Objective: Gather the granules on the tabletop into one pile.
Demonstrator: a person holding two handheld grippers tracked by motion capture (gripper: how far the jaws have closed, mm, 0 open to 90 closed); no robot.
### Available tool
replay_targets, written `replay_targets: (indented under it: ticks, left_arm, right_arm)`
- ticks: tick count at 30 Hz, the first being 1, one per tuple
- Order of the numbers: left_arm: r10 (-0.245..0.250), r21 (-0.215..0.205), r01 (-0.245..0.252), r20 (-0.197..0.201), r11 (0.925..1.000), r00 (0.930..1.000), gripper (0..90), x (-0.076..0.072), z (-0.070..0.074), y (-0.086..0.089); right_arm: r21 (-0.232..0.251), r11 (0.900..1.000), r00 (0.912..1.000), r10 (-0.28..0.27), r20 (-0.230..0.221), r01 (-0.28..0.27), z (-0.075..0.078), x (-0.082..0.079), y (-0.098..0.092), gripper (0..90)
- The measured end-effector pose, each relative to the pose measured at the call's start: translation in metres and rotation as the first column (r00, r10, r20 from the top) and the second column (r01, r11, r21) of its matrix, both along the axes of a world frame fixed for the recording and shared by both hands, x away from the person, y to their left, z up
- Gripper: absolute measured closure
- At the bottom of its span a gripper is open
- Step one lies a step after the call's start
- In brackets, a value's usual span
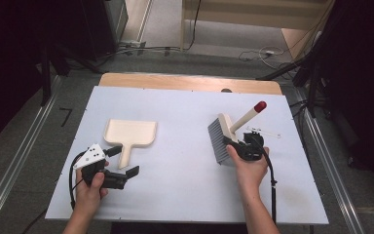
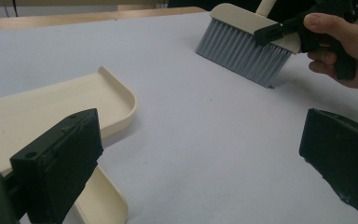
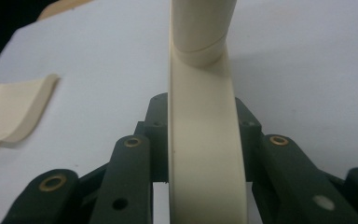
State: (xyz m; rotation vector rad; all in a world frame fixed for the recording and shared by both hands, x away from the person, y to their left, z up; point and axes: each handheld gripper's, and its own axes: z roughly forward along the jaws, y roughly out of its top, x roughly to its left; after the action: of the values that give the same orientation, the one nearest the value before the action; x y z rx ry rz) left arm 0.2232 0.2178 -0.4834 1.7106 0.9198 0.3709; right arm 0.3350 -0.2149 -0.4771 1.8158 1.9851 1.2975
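Lying on the table (image 1: 185, 195) are 2 cleaning things: 1 cream dustpan (image 1: 130, 134) and 1 brush (image 1: 226, 132) with grey bristles and a red tip on its handle.

The dustpan sits at about 9 o'clock on the table, flat, with its short handle pointing at 6 o'clock. The left gripper (image 1: 121, 163) is just beside that handle, and its jaws are wide apart with nothing between them. In the left gripper view, 1 jaw is over the handle's edge and the other is over bare table.

The brush is at about 3 o'clock on the table, well apart from the dustpan. The right gripper (image 1: 238, 144) has its jaws clamped on the cream back of the brush, 1 jaw on each side. The bristles point down toward 7 o'clock and their tips are at the table. The handle sticks up toward 1 o'clock.

A thin pale stick (image 1: 263, 130) lies just past the right gripper at 3 o'clock. The white space between the dustpan and the brush has nothing in the way. There are 2 hands and 2 grippers. No writing or labels can be read.
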Motion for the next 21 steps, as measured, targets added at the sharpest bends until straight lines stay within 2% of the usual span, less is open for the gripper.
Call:
replay_targets:
  ticks: [1,4,8,9,11,13,14,16,17,18,19,20,21]
  left_arm:
    - [-0.001,0.002,0.001,0.001,1.0000,1.0000,0.0,0.000,0.000,0.000]
    - [0.001,0.000,-0.001,0.000,1.0000,1.0000,0.0,0.000,0.000,0.000]
    - [0.004,-0.003,-0.004,0.003,1.0000,1.0000,0.0,0.000,0.000,0.001]
    - [0.003,-0.004,-0.003,0.003,1.0000,1.0000,0.0,0.000,0.000,0.001]
    - [0.005,-0.003,-0.005,0.002,1.0000,1.0000,0.0,0.000,0.000,0.001]
    - [0.003,-0.003,-0.003,0.003,1.0000,1.0000,0.0,0.000,0.000,0.001]
    - [0.004,-0.002,-0.004,0.003,1.0000,1.0000,0.0,0.000,0.000,0.001]
    - [0.005,0.000,-0.005,0.002,1.0000,1.0000,0.0,0.000,0.000,0.001]
    - [0.004,0.003,-0.004,0.000,1.0000,1.0000,0.0,0.000,0.000,0.001]
    - [0.007,-0.001,-0.007,-0.003,1.0000,1.0000,0.0,0.000,0.000,0.000]
    - [0.007,-0.006,-0.007,-0.005,1.0000,1.0000,0.0,0.000,0.000,0.000]
    - [0.006,-0.002,-0.006,-0.004,1.0000,1.0000,0.0,0.001,-0.001,0.000]
    - [0.006,-0.003,-0.006,-0.004,1.0000,1.0000,0.0,0.001,-0.001,0.000]
  right_arm:
    - [0.018,1.000,0.9999,0.010,0.000,-0.010,0.001,0.000,0.000,65.3]
    - [0.021,0.998,0.9986,0.050,0.015,-0.050,0.009,-0.002,0.002,65.3]
    - [-0.020,0.994,0.9917,0.111,0.066,-0.110,0.026,0.003,-0.001,65.3]
    - [-0.030,0.990,0.9869,0.138,0.084,-0.136,0.031,0.005,-0.003,65.2]
    - [-0.095,0.980,0.9771,0.186,0.103,-0.177,0.041,0.012,-0.006,65.3]
    - [-0.168,0.962,0.9642,0.235,0.122,-0.214,0.047,0.022,-0.010,65.3]
    - [-0.193,0.956,0.9617,0.247,0.119,-0.221,0.049,0.028,-0.013,65.3]
    - [-0.236,0.936,0.9446,0.297,0.138,-0.260,0.052,0.040,-0.020,65.2]
    - [-0.253,0.926,0.9343,0.324,0.149,-0.281,0.053,0.046,-0.023,65.3]
    - [-0.274,0.911,0.9203,0.358,0.158,-0.307,0.053,0.052,-0.025,65.3]
    - [-0.307,0.891,0.9017,0.398,0.169,-0.336,0.052,0.057,-0.027,65.3]
    - [-0.346,0.866,0.8793,0.439,0.184,-0.360,0.051,0.062,-0.028,65.2]
    - [-0.372,0.847,0.8615,0.471,0.190,-0.380,0.049,0.067,-0.028,65.3]
